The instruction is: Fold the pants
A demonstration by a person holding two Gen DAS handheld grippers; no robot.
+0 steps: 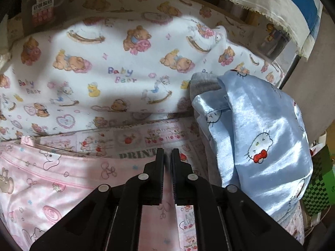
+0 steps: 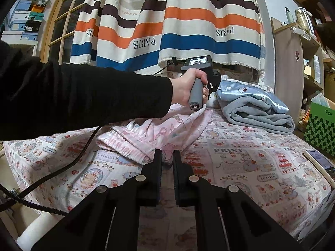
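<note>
Left wrist view: the left gripper (image 1: 167, 153) was seen with fingers nearly pressed together, pinching the pink satin cartoon-print pants (image 1: 52, 179), which were spread over the patchwork-print bed cover (image 1: 134, 138), with a folded pale-blue satin garment (image 1: 259, 138) at right. Right wrist view: the right gripper (image 2: 167, 155) was recorded nipping the elastic waistband of the pants (image 2: 159, 131); the left hand (image 2: 188, 87) was noted gripping its grey handle above the far edge.

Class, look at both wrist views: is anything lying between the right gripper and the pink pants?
Nothing visible does. The right gripper sits right at the waistband edge of the pink pants. The folded blue-grey garment and the phone lie off to the right.
</note>
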